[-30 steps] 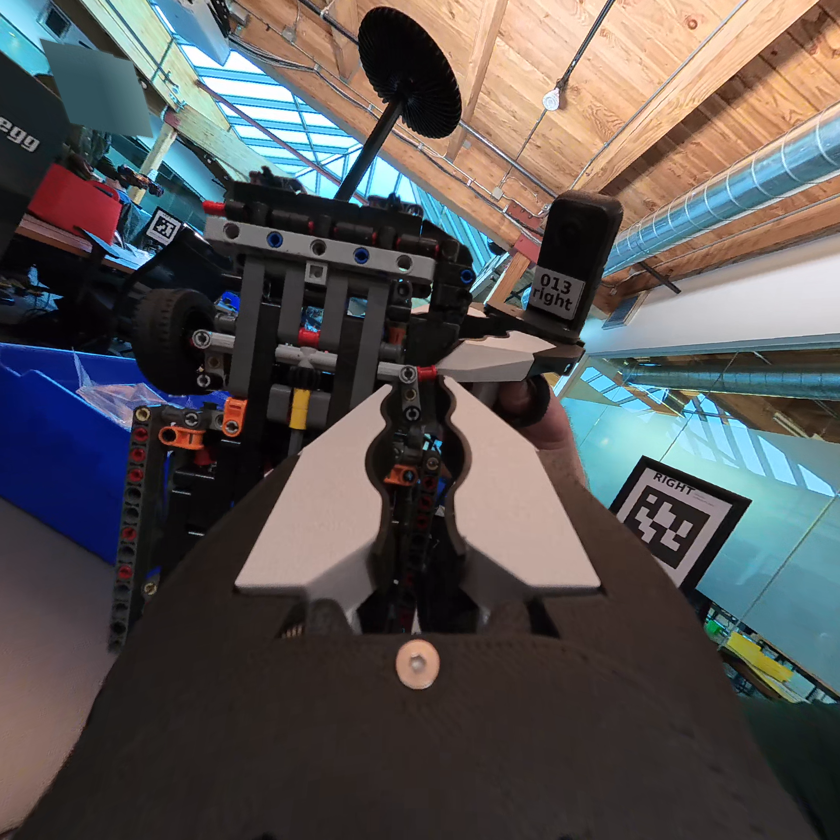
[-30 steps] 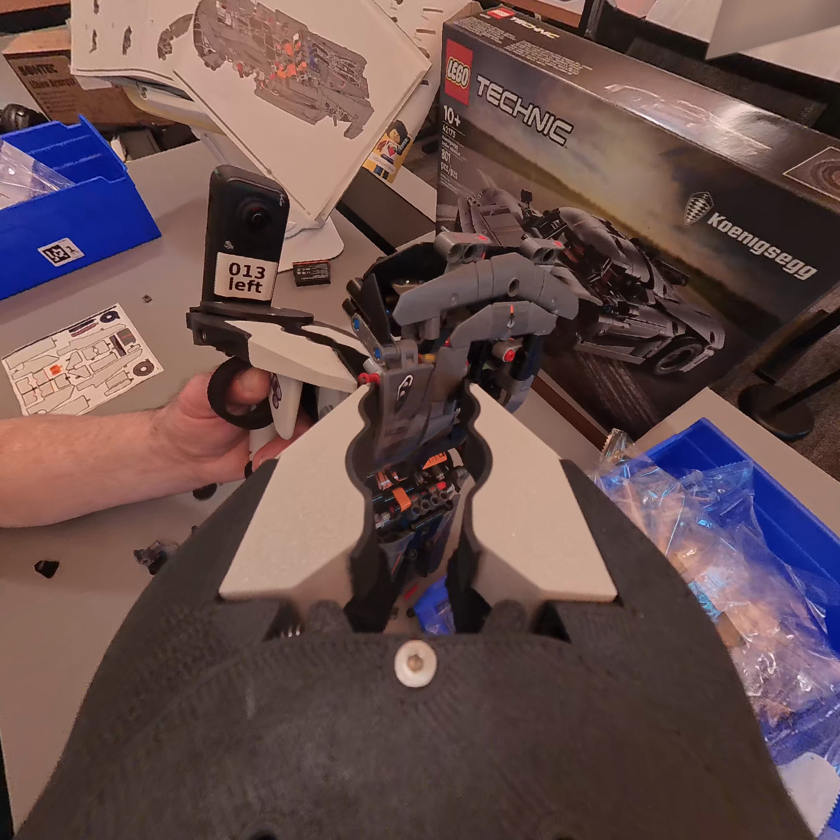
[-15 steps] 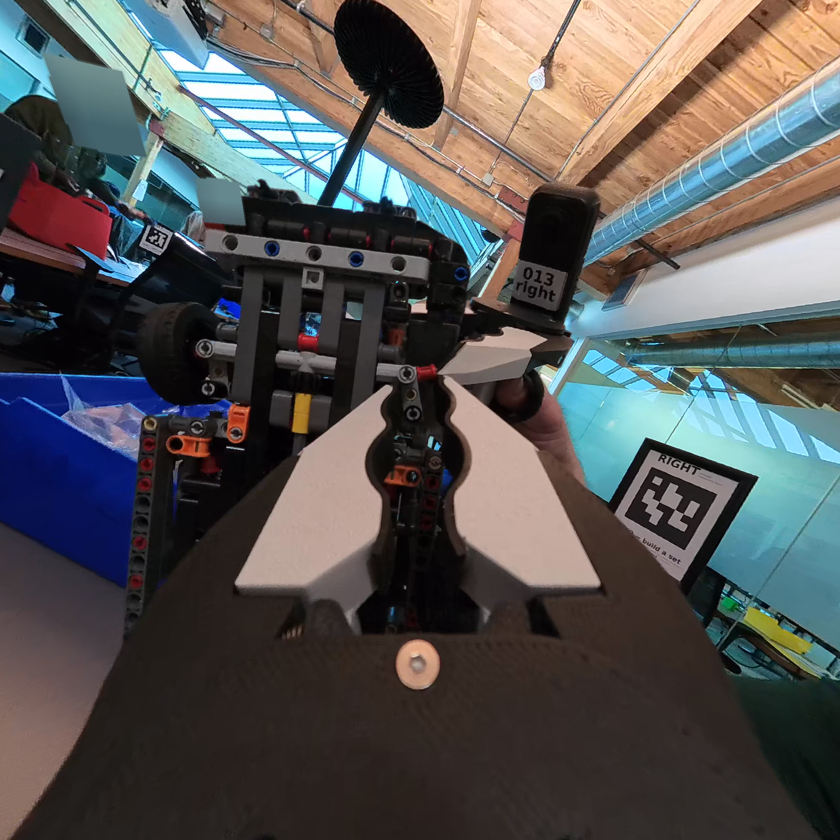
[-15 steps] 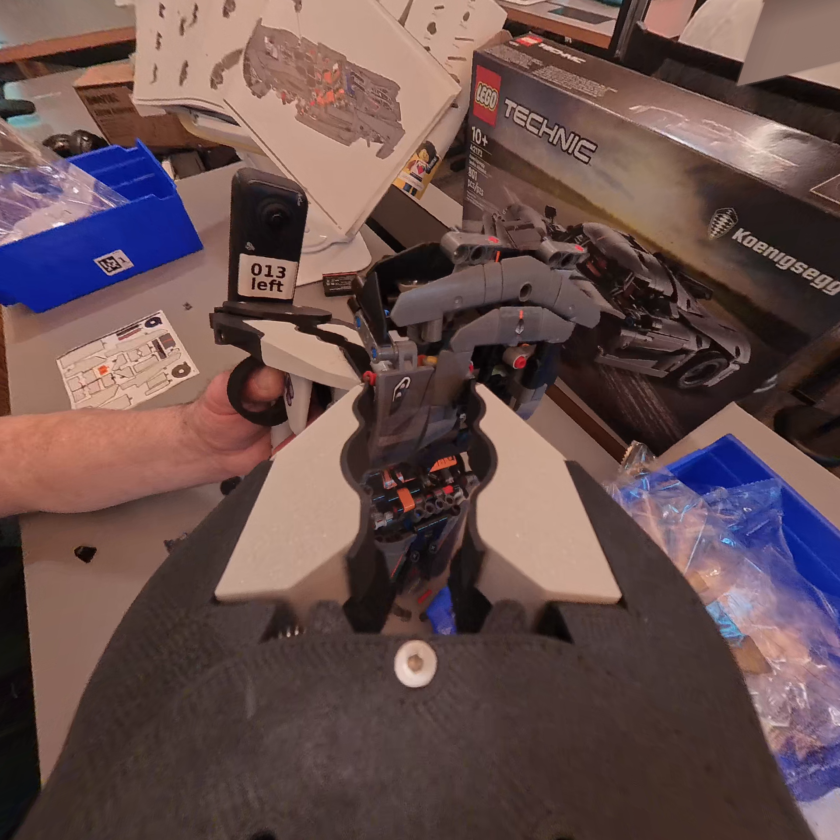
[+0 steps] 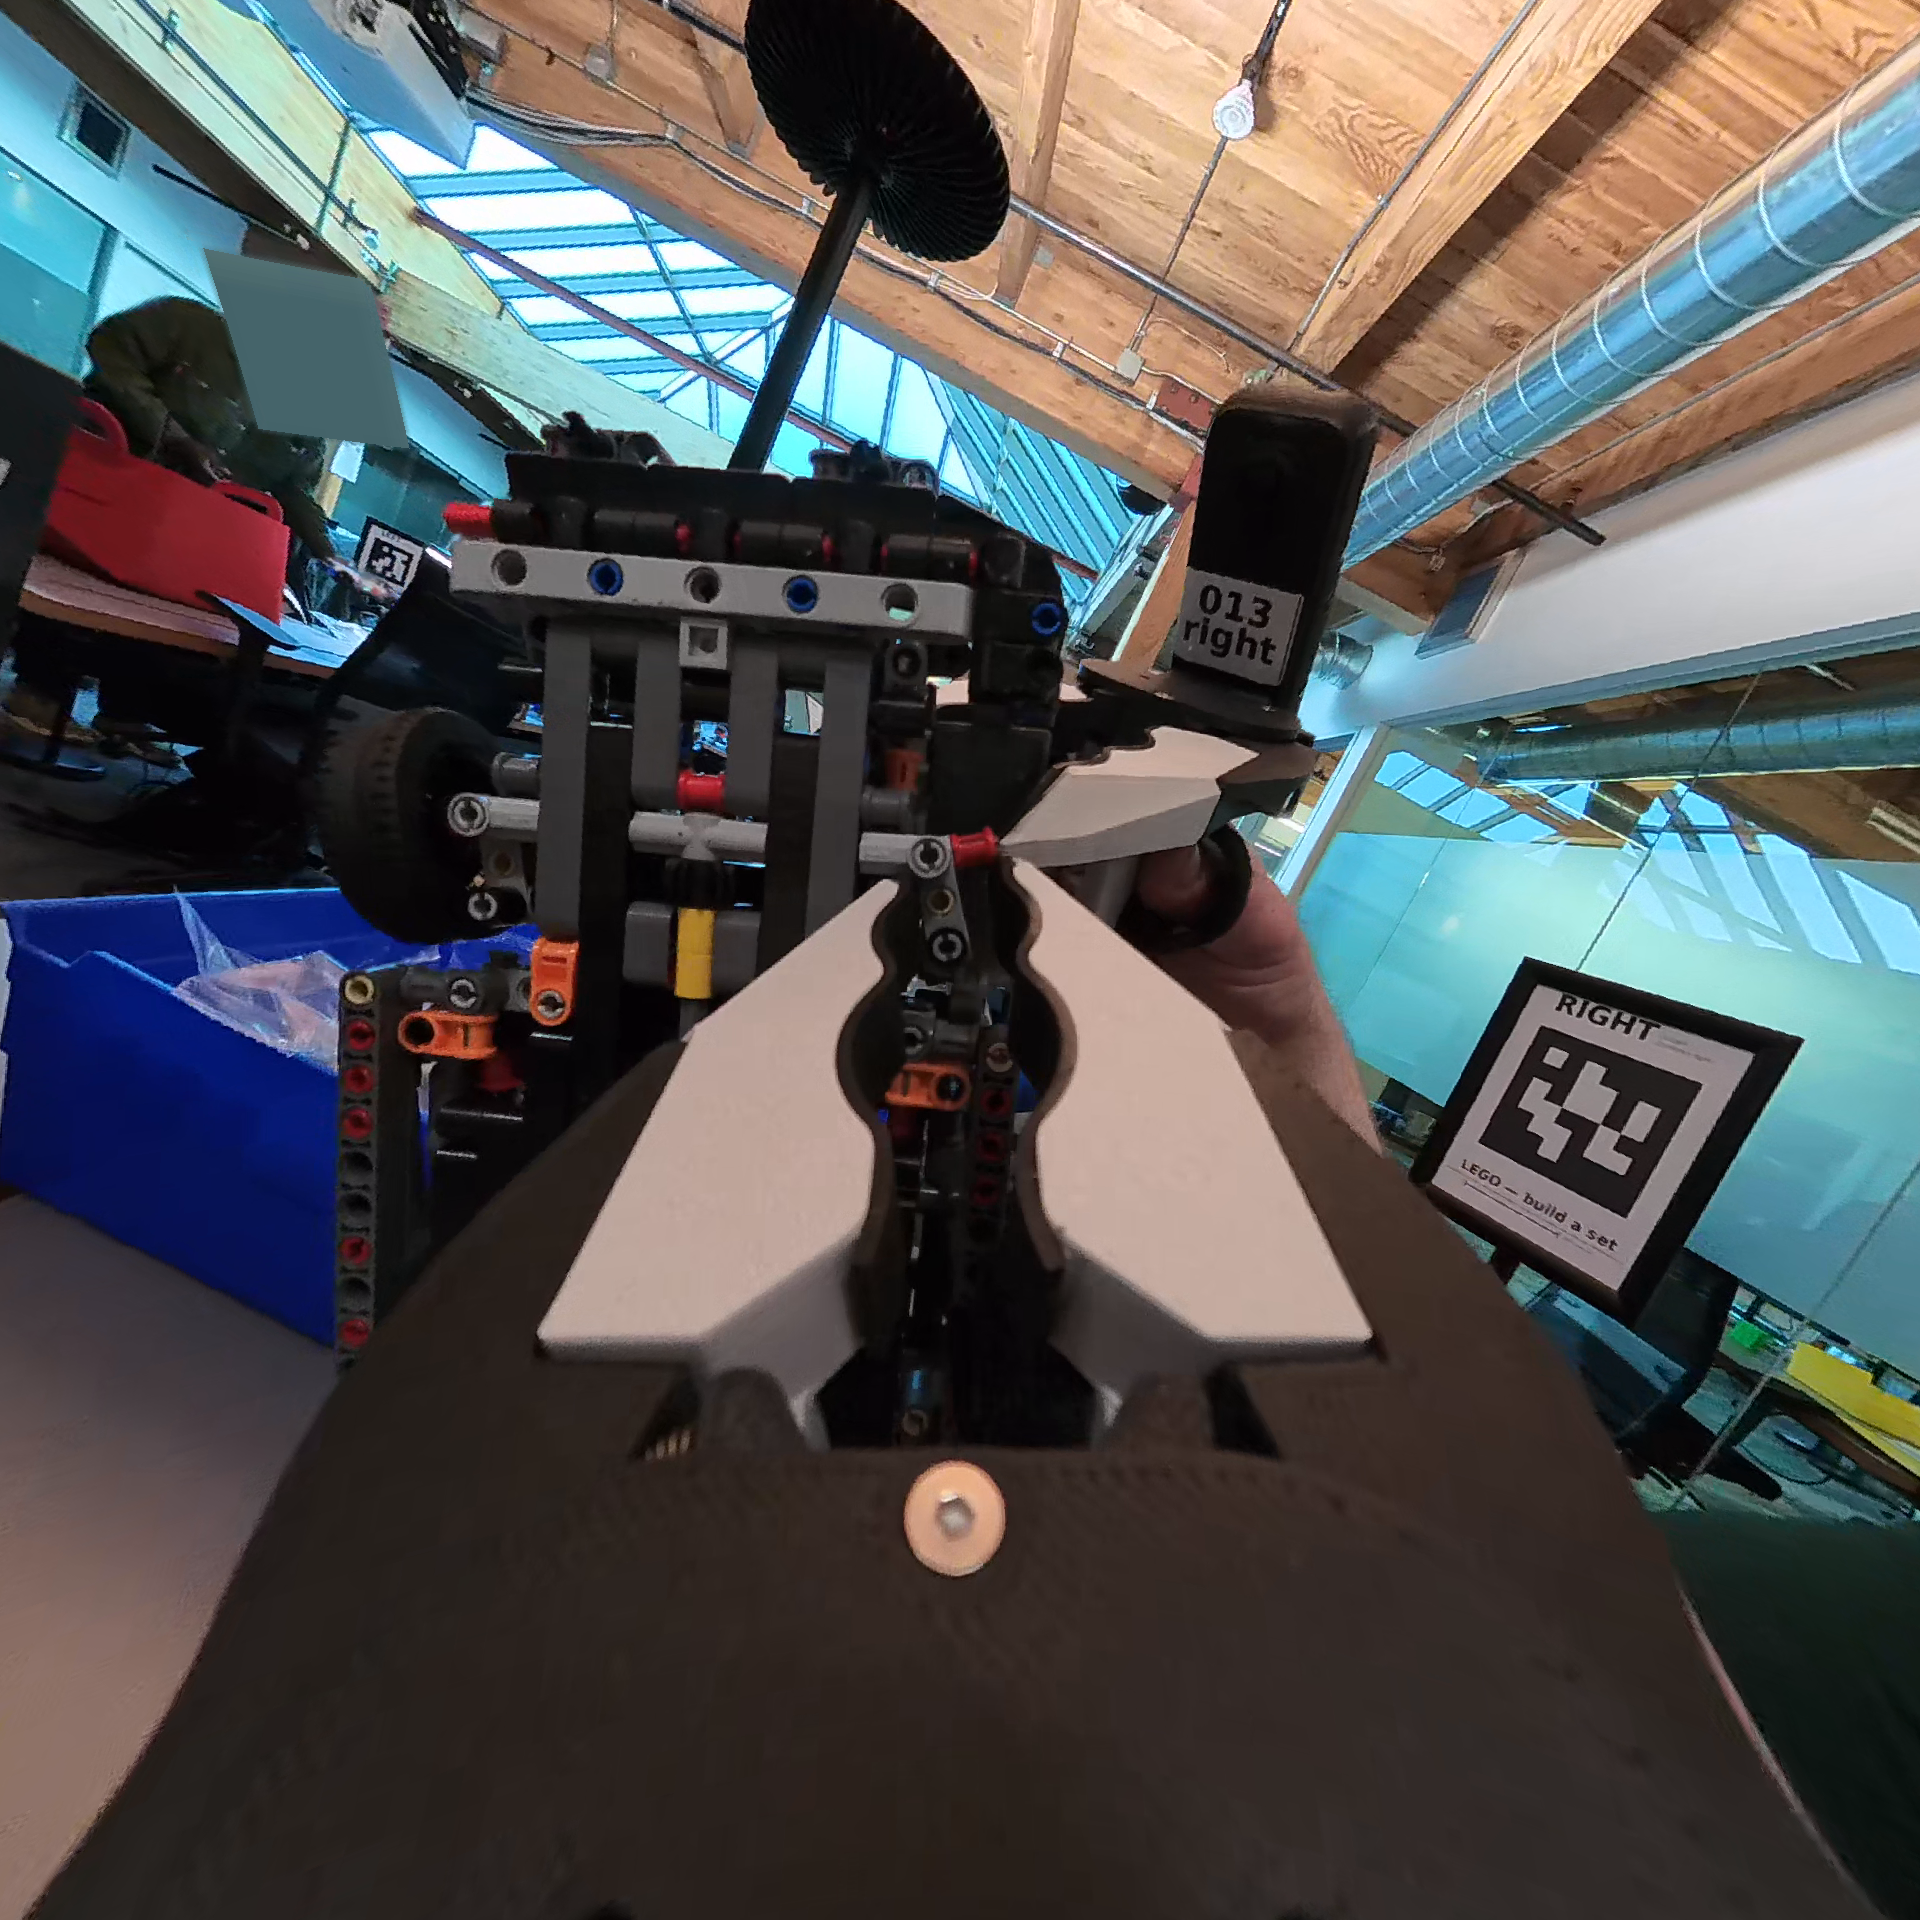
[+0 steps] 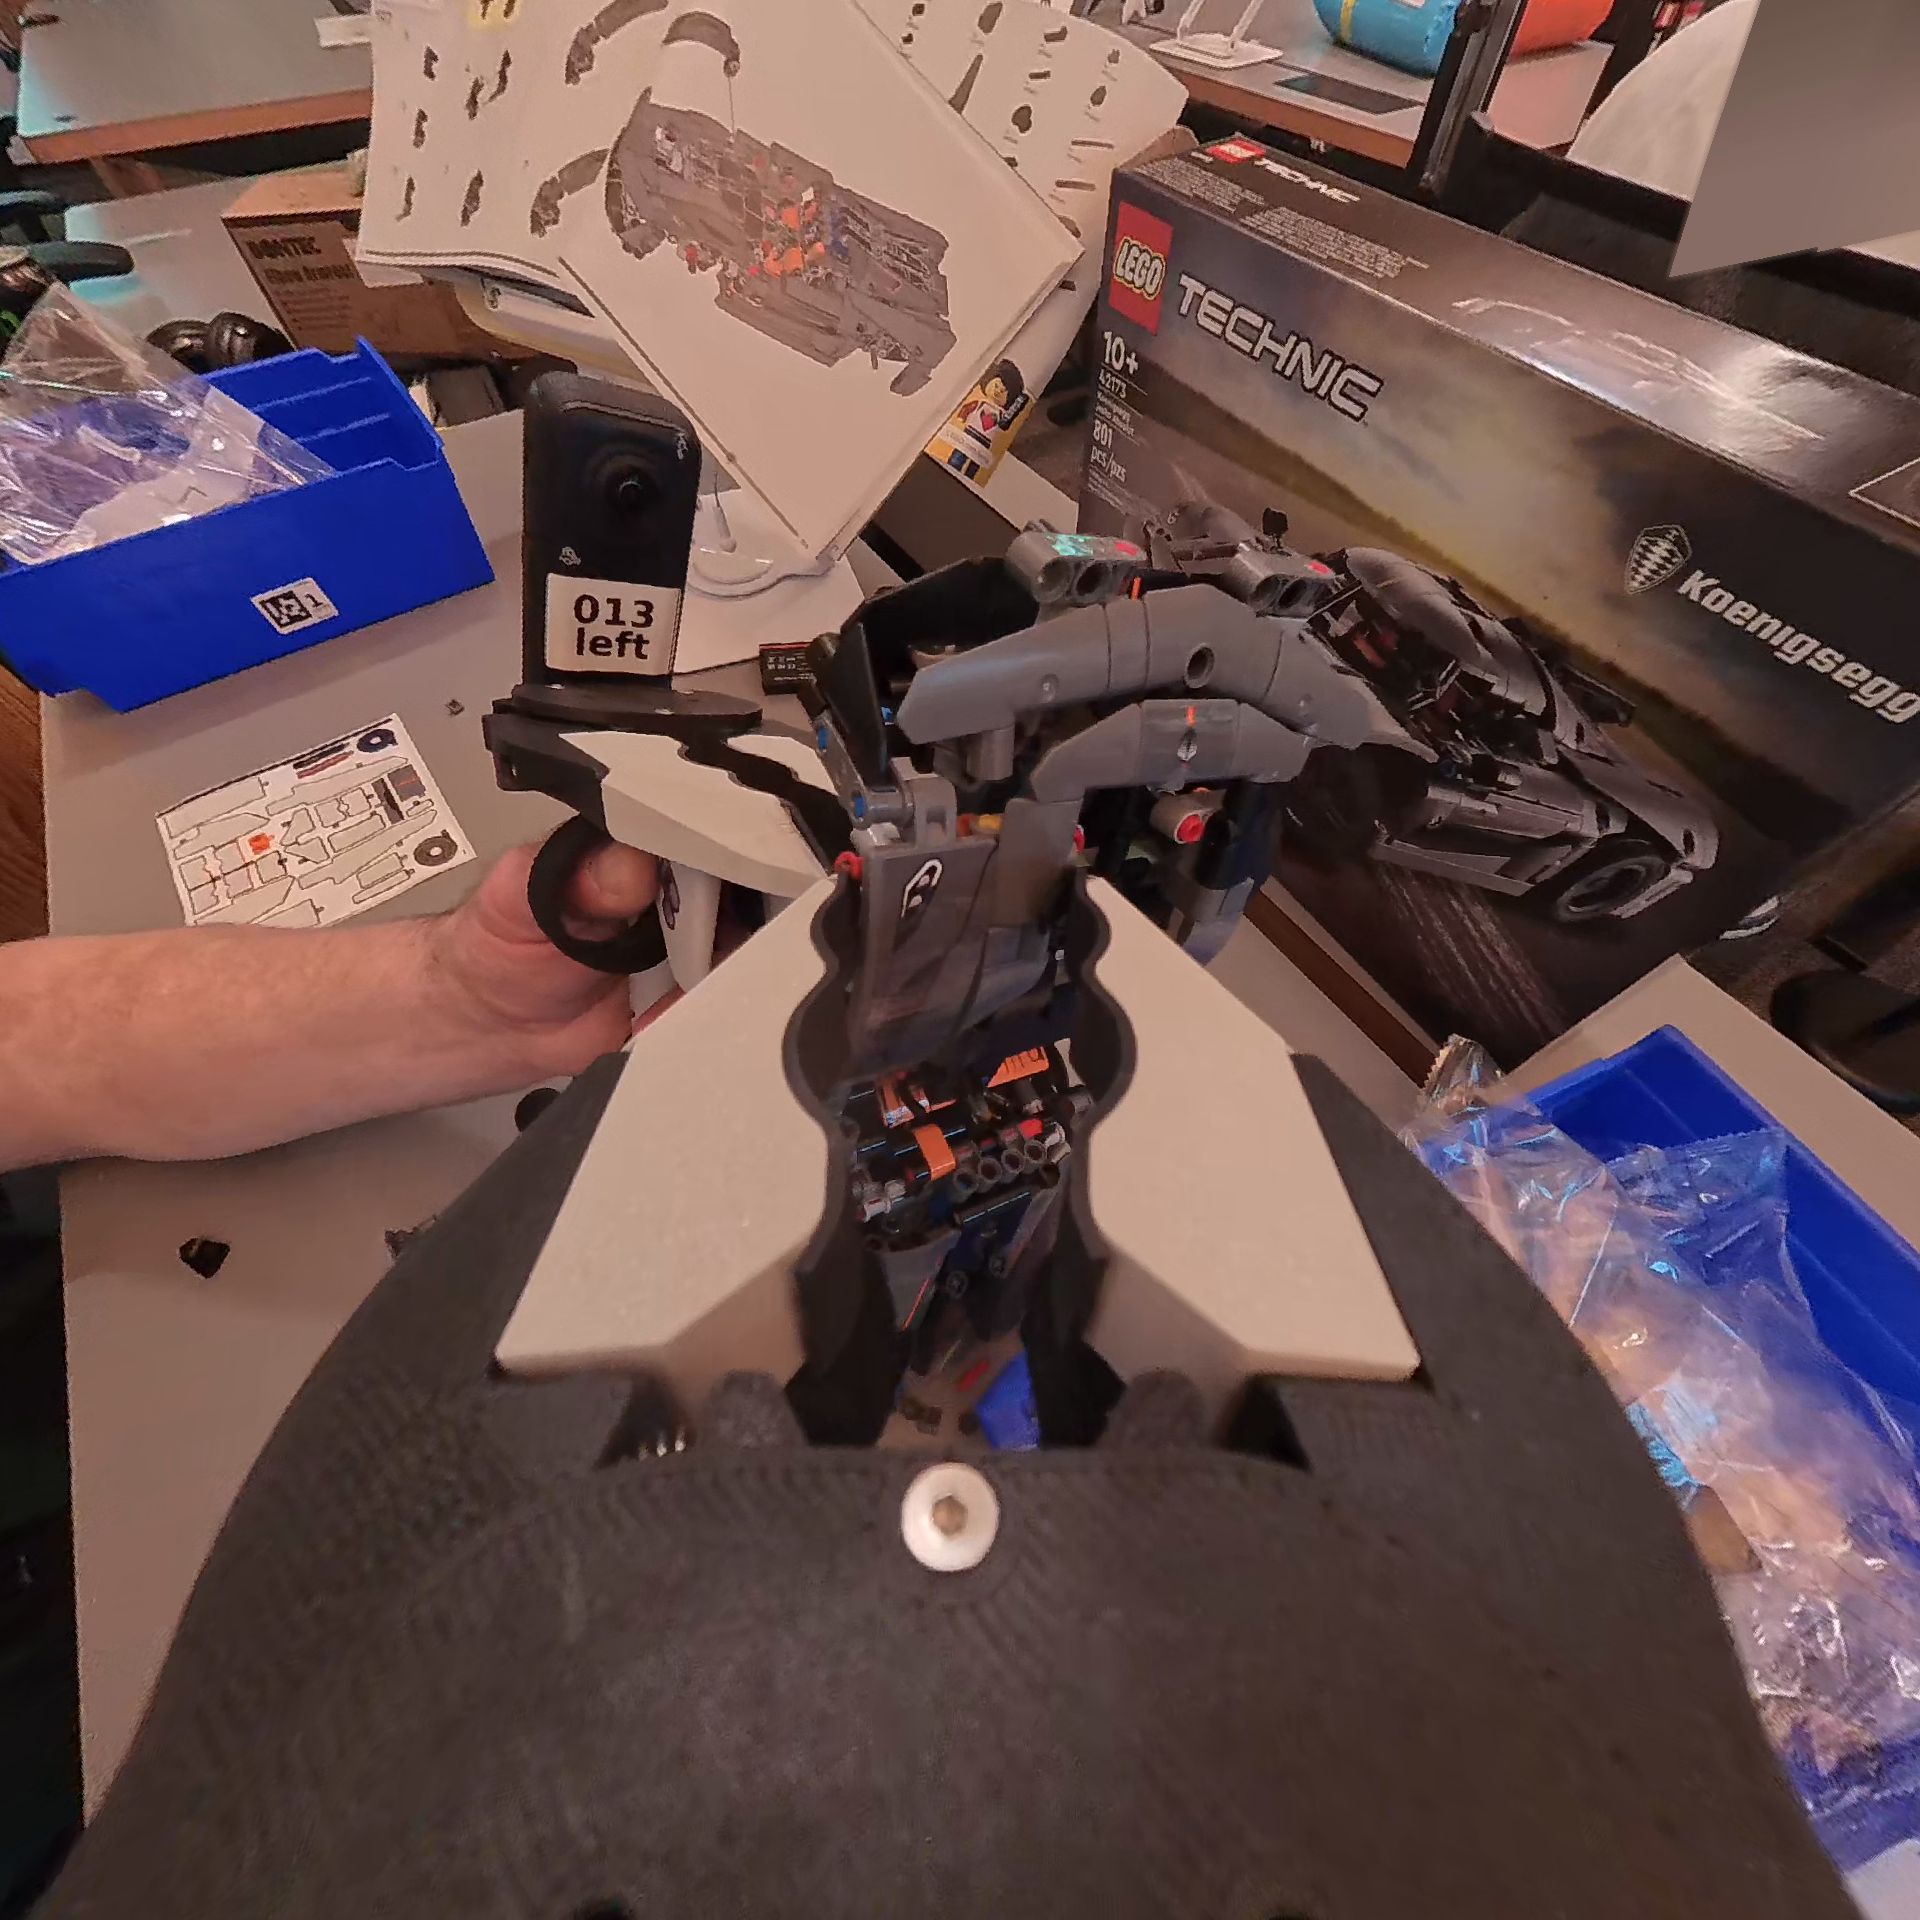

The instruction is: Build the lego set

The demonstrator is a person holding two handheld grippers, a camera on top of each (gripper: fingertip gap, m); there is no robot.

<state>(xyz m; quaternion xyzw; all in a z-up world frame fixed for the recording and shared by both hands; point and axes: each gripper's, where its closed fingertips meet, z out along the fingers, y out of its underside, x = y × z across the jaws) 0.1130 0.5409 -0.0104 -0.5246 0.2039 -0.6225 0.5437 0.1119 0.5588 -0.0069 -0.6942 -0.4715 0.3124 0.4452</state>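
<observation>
In the left wrist view, at the left edge of the frame, a blue plastic bin (image 5: 125, 1049) holds crinkled clear bags. Right of it, filling the centre, the half-built car (image 5: 717, 790) is held up off the worktop with its underside to the camera: grey holed beams, a light grey crossbar with blue pins, a grey axle with red bushes, a yellow piece, orange connectors and one black ribbed rubber tyre (image 5: 400, 821) at the left. The left gripper (image 5: 951, 935) has its jaws closed on a thin dark link at the car's lower edge. Further right, the right gripper (image 5: 1101, 821) comes in from the side, its pale wedge tips at the red axle end; a framed marker sign (image 5: 1600, 1132) stands at lower right.

In the right wrist view, from the left: a sticker sheet (image 6: 312, 821) lies flat on the grey worktop (image 6: 187, 1351), apparently unused. At upper centre the instruction booklet (image 6: 748, 239) is propped open. In the centre the car shows smooth, curved matte grey body panels over a dense core of pins; the right gripper's jaws grip a grey panel. The glossy set box (image 6: 1507, 499) stands at the right, and more bagged parts (image 6: 1662, 1299) lie at lower right.

My reading: chassis and part of the bodywork are done; only one wheel shows, and loose pieces remain, so much is left.
</observation>
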